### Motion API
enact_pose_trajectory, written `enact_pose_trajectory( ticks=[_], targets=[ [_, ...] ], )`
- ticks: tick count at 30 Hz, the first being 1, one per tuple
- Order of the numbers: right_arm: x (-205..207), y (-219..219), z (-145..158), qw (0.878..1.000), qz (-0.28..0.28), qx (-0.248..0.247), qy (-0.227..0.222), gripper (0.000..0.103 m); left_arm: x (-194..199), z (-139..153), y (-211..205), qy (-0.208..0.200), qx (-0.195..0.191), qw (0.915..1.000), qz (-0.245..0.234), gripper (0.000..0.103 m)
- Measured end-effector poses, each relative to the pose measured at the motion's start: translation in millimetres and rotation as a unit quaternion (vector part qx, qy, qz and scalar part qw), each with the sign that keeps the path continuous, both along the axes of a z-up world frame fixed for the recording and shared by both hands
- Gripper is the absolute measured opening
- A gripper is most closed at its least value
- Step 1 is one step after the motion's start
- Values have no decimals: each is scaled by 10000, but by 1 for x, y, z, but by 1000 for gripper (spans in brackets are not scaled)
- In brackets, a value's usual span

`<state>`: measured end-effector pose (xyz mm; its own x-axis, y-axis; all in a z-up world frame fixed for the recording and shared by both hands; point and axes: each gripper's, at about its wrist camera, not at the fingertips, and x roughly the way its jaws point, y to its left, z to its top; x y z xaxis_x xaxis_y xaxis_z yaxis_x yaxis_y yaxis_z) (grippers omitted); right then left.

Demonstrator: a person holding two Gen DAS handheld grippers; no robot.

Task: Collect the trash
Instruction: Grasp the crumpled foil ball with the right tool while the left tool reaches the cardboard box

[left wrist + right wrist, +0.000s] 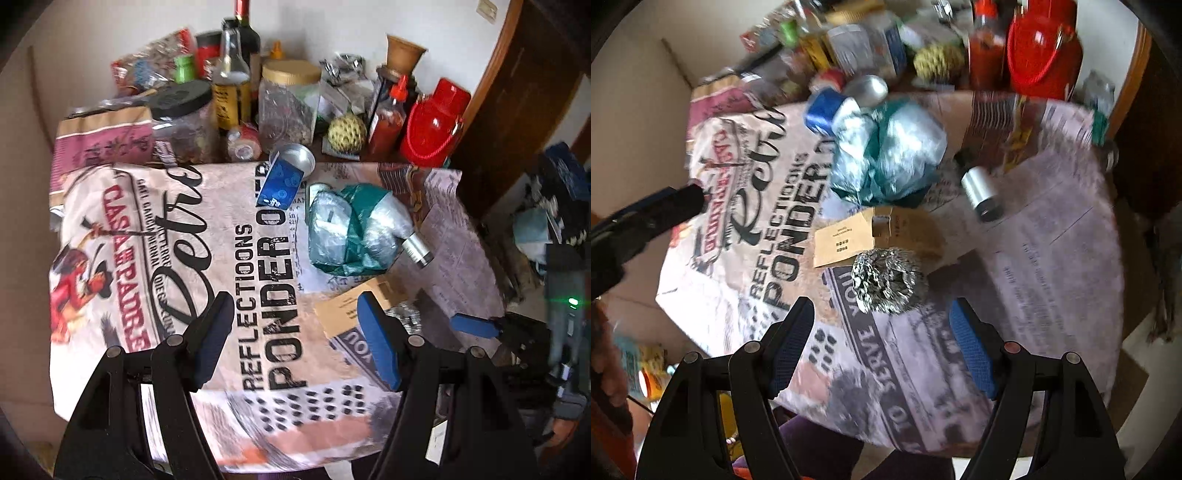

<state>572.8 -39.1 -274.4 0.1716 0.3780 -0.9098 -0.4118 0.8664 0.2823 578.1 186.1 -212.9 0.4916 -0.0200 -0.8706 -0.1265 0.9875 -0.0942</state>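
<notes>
The counter [229, 424] is covered by a printed cloth with large lettering, and the trash lies on its near half, best placed from the crumpled ball of aluminium foil [888, 280]. Just behind the foil ball and touching it lies a flattened brown cardboard piece [849, 236]; behind that sits a bundle of teal and clear plastic bags [886, 155], with a small silver cylinder [980, 194] lying on its side to the right of the bundle. At the bundle's far left side a blue drink can [282, 179] lies tipped over, its open end toward the back. Farther back than the foil ball, along the wall, stand jars, bottles, a red-capped sauce bottle [388, 118] and a red plastic jug [434, 125], packed close together. The right claw [882, 332] hangs just in front of the foil ball, its blue-padded fingers [971, 350] spread wide with nothing between them, the ball lying beyond the tips. The left claw [295, 332] hovers over the cloth to the left of the foil ball, jaws likewise parted wide and empty, its right pad covering part of the cardboard from that view.
</notes>
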Motion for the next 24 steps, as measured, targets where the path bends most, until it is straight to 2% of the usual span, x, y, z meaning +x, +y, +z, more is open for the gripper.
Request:
enact_pose_trajectory(
  ticks=[4,9,10,11,15,20,24],
  targets=[
    [13,13,-27,9991,-262,-173,298,73,18,-29,8,329,77,9991,-268,68],
    [19,13,-48,9968,-498,-314,540,73,33,-60,4,654,-182,9953,-697,68],
    [18,12,-49,9967,-466,-236,629,68,35,-64,2,691,-227,9944,-761,68],
    [17,10,-50,9966,-444,-154,682,55,37,-67,0,733,-252,9937,-811,68],
    [9,-7,-42,9965,-510,23,655,51,43,-74,-15,875,-260,9899,-1085,68],
    [0,-48,-24,9960,-740,68,502,51,51,-74,-44,957,-379,9761,-1916,68],
    [-3,-87,-10,9934,-1080,-5,399,51,60,-83,-70,1092,-133,9631,-2455,69]
  ],
)
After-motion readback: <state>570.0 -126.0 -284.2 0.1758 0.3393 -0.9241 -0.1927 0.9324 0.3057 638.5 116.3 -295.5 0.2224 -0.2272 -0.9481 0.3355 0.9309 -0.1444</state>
